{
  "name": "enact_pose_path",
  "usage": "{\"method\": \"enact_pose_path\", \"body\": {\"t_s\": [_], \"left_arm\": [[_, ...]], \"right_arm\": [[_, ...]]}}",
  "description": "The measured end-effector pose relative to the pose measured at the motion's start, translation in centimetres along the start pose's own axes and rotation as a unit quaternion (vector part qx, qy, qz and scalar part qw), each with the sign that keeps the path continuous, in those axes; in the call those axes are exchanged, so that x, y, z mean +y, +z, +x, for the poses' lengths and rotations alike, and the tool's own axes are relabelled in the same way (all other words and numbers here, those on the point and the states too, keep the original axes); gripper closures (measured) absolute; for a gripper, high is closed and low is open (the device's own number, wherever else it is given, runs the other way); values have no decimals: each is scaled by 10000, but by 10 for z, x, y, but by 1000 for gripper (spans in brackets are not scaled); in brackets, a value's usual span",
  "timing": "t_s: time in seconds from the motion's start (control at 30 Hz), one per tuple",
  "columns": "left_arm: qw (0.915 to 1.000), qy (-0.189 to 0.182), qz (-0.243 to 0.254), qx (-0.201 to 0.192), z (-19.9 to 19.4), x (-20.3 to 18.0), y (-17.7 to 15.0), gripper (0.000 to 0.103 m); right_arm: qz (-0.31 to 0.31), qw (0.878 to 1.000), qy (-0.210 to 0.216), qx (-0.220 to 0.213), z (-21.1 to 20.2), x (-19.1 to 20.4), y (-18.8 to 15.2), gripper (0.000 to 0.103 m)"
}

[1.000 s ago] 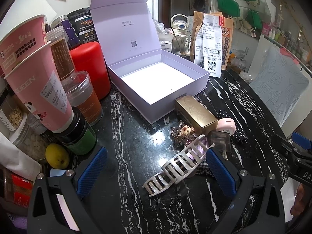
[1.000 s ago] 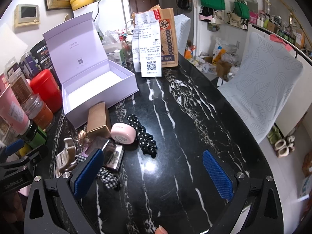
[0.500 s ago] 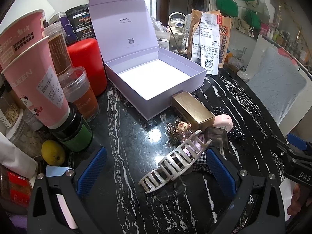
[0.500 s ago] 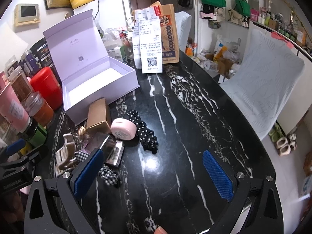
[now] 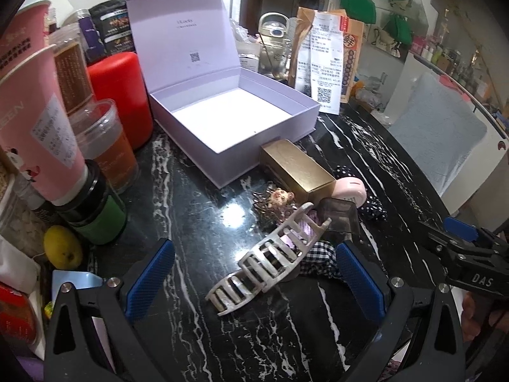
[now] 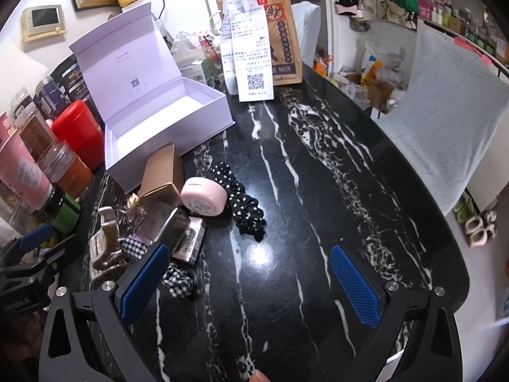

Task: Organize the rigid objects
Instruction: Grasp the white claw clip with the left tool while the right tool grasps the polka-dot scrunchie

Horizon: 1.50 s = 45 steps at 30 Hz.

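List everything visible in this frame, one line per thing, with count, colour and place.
gift box: 1, lilac, open, empty, table rear
hair claw: 1, cream, between left jaws
gold box: 1, beside gift box
pink case: 1, round, by gold box
dotted scrunchie: 1, black
checked scrunchie: 1, black-white
red canister: 1, left of gift box
paper bag: 1, brown, rear
table: 1, black marble
left gripper: open
right gripper: open

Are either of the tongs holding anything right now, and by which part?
Nothing is held. Both the left tongs and right tongs are open; the white hair claw lies untouched between the left pads.
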<state>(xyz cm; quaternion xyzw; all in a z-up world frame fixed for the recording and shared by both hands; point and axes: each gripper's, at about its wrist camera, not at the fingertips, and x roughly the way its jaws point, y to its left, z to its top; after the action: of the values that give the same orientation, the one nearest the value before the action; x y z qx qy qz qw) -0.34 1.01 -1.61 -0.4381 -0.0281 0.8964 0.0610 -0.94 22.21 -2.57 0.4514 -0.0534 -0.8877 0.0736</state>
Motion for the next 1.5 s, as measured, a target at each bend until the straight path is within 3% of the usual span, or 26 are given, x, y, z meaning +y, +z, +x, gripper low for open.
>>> {"method": "enact_pose_path", "body": {"t_s": [0.17, 0.37, 0.53, 0.6, 0.73, 0.83, 0.9, 1.27, 1.4, 1.5], "left_arm": [[9994, -278, -20, 214, 14, -1, -1, 1], [9953, -577, -373, 683, 38, 12, -9, 20], [9925, -758, -501, 818, 47, 15, -17, 23], [9916, -815, -515, 865, 49, 14, -17, 30], [9912, -847, -477, 899, 53, 13, -18, 33], [9919, -764, -388, 935, 55, 13, -17, 45], [9921, -748, -356, 938, 56, 13, -17, 59], [9946, -636, -257, 778, 45, 19, -13, 62], [9957, -562, -267, 683, 40, 21, -8, 62], [9960, -552, -282, 645, 41, 20, -3, 62]], "right_arm": [[-17, 9999, 80, 135, 10, -2, 0, 0], [-61, 9995, 151, 260, 19, -3, 1, 0], [-85, 9990, 220, 371, 27, -4, 2, 0], [-93, 9988, 239, 409, 30, -3, 2, 0], [-120, 9986, 260, 446, 35, -2, 2, 0], [-144, 9986, 262, 440, 38, -2, 2, 0], [-157, 9985, 273, 452, 41, -2, 2, 0], [-383, 9989, 83, 240, 55, -7, 11, 0], [-582, 9980, 117, 233, 64, -5, 15, 7], [-819, 9962, 106, 286, 74, -2, 19, 27]]}}
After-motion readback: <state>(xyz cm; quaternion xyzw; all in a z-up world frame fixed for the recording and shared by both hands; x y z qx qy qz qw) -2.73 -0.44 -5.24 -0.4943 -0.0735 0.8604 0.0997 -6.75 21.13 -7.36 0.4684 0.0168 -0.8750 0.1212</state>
